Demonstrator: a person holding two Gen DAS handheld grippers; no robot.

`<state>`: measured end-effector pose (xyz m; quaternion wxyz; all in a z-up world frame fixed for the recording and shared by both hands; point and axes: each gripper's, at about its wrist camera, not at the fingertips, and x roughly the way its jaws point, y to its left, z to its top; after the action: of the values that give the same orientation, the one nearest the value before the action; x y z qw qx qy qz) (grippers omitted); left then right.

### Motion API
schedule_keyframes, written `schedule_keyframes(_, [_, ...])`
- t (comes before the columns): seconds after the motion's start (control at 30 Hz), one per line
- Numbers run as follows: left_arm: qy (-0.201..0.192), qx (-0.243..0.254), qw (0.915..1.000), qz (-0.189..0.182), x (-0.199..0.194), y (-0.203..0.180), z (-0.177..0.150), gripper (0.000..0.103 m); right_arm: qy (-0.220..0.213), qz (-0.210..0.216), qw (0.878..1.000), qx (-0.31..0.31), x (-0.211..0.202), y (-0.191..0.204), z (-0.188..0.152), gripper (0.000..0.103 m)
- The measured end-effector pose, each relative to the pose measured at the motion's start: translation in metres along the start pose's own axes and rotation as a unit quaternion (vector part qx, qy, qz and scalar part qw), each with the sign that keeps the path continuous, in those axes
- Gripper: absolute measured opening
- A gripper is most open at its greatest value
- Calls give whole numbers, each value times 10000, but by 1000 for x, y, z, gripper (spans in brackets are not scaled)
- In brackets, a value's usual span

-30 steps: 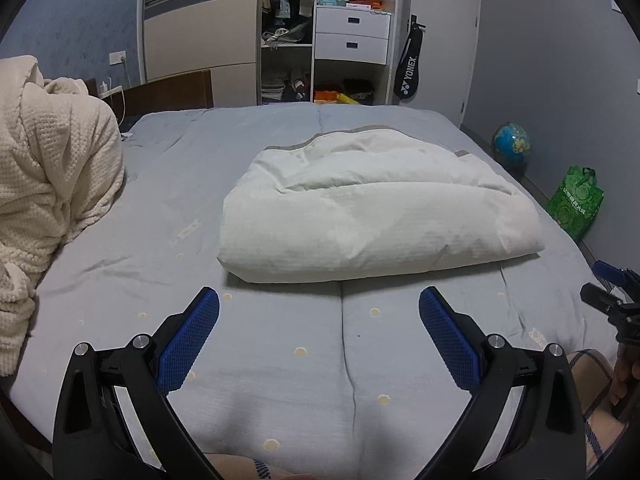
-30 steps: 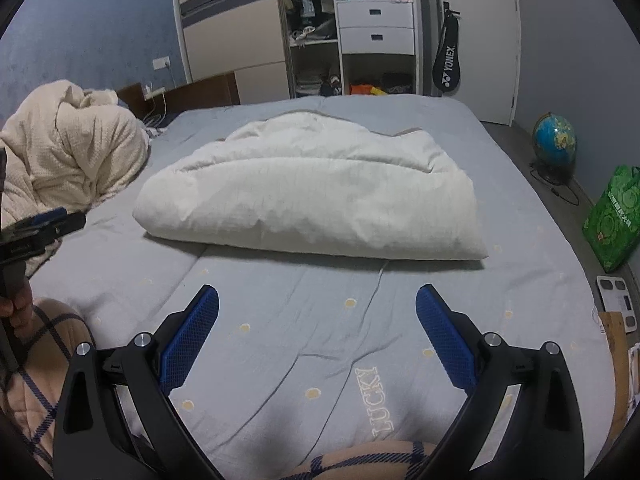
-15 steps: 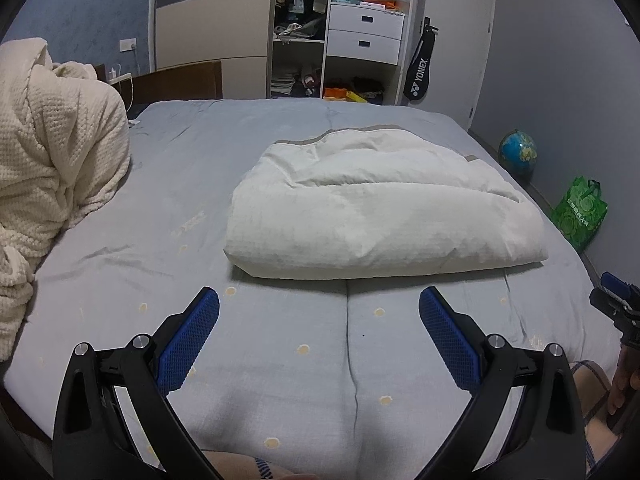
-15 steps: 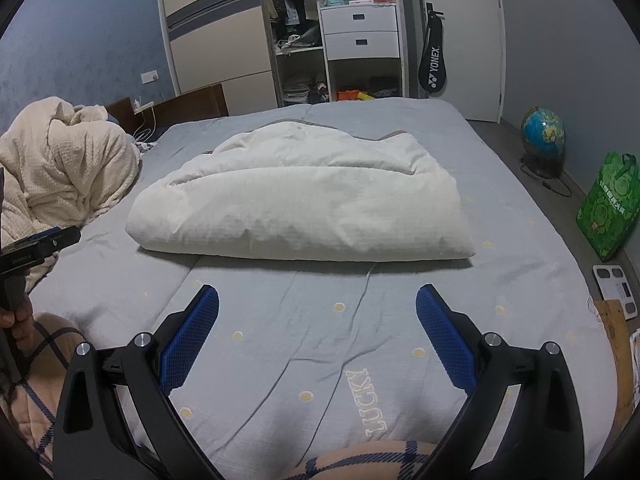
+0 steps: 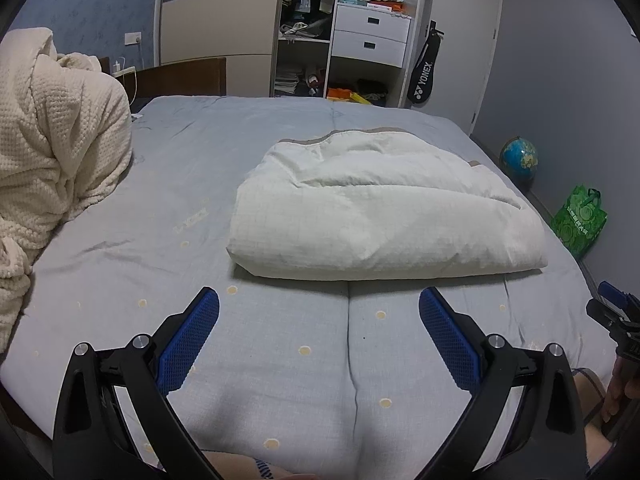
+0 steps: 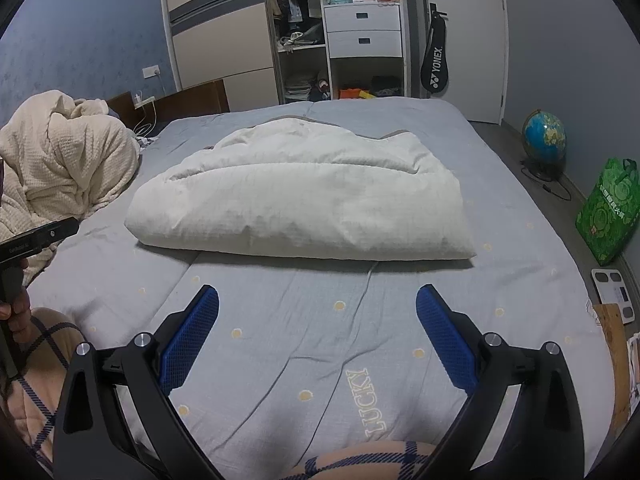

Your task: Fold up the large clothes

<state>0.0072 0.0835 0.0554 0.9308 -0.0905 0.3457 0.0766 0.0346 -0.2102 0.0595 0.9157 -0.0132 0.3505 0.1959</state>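
Grey-blue sheet covered the bed (image 5: 280,160), the biggest thing in view, spread flat and mostly bare, which gave a wide surface for folding. White quilted duvet (image 5: 384,208) lay near the middle of the bed, already doubled into a thick rectangular bundle with its folded edge facing the cameras; a grey trim showed along its far edge. It probably sat centred so either side could be reached. Judged: fold looked largely done, maybe one more fold or a tidy left.

Cream waffle blanket (image 5: 52,160) was heaped at the left edge of the bed, unfolded, well apart from the duvet; likely parked there to keep the working area free, possibly the next item.

Wardrobe (image 6: 304,32) stood open behind the bed, a racket bag (image 6: 435,64) hanging on it. Globe (image 6: 544,136) and green bag (image 6: 608,212) sat on the floor to the right, out of the way.

Left gripper (image 5: 319,334) hovered above the near bed edge, jaws spread wide, nothing between them, duvet well ahead. Right gripper (image 6: 318,332) was the same: jaws spread, empty, aimed at the duvet's near edge. Both were held back and level, touching no cloth, seemingly between grasps. Plaid-clad legs showed at the bottom of both views.
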Motion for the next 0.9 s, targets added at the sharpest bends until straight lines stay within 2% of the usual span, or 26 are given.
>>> schedule_keyframes(0.9, [-7,47,9999,-91,3,2,1,96,-12,-13,10000,-88,0,0,0,95])
